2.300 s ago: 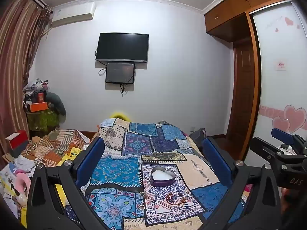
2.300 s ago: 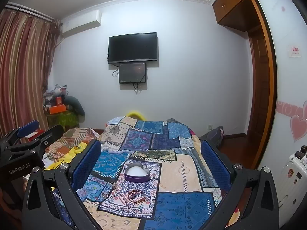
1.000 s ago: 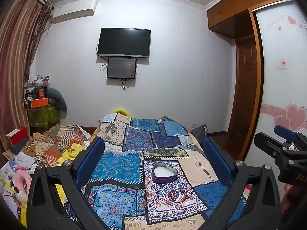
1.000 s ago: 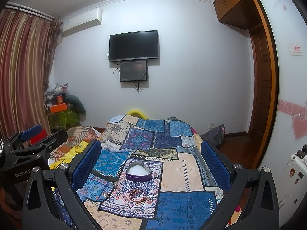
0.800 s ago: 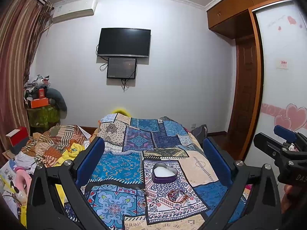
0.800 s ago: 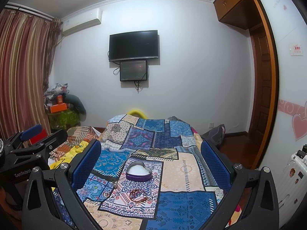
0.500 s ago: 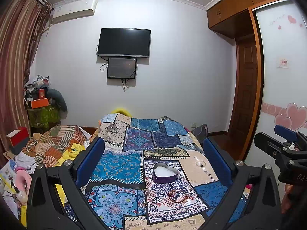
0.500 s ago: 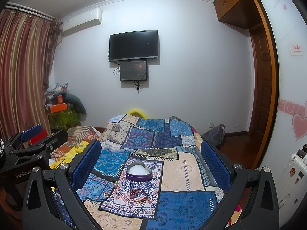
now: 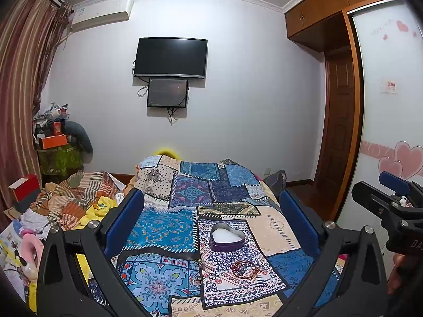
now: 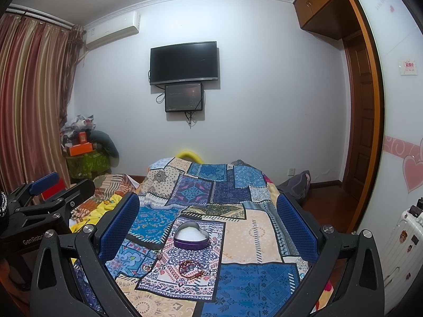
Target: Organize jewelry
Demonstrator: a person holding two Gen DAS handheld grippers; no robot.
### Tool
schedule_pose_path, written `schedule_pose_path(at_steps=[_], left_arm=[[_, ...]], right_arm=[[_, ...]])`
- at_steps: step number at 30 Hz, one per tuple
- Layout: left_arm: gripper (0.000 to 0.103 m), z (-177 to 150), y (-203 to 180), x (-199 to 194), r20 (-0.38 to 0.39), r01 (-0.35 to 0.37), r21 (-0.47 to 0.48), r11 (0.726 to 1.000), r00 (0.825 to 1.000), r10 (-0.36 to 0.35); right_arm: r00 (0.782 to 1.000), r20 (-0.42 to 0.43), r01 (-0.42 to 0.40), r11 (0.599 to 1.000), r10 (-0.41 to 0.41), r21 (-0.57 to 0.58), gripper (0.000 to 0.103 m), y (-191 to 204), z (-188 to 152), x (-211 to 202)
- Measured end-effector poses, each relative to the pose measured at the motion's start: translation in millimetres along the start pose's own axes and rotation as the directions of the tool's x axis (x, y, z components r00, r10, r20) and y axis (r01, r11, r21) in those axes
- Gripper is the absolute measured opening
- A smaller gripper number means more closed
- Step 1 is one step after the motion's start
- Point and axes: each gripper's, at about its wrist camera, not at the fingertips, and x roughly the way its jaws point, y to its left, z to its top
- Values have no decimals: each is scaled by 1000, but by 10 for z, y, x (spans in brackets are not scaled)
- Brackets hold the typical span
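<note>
A purple heart-shaped box (image 9: 227, 239) (image 10: 191, 236) with a white lining sits open on the patchwork bedspread (image 9: 164, 227) (image 10: 253, 235). Just in front of it lies a reddish beaded bracelet (image 9: 244, 269) (image 10: 191, 269). Small metal earrings (image 9: 198, 264) (image 10: 158, 254) and a ring (image 9: 196, 281) (image 10: 147, 268) lie to its left. My left gripper (image 9: 211, 211) is open and held well above the bed, nothing between its blue pads. My right gripper (image 10: 208, 208) is open too, also high and short of the jewelry. Each gripper shows at the edge of the other's view.
A heap of clothes and toys (image 9: 66, 208) (image 10: 105, 200) lies left of the bed. Wardrobe doors (image 9: 391, 121) and a white suitcase (image 10: 401, 248) stand on the right. A TV (image 9: 170, 56) hangs on the far wall.
Both views have tilted slightly upward since the earliest frames, then held nearly still. The jewelry and box have not moved.
</note>
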Motion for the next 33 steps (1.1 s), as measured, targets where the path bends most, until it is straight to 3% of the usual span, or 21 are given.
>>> schedule_pose_path(at_steps=[21,28,33], left_arm=[[103,-18,7,155,-36,4,10,1000,999,-3],[103,-157,131,506,-128,-28,8,1000,991,28],[103,-433,303,935,-258,-76,-7,997,964,72]], right_arm=[[999,-38,14,1000,-14,-2,103,54,-55,85],[993,-113,26,1000,-25,13,103,-20,-157,324],[978,-205,46,999,-42,16,103,-109,-328,587]])
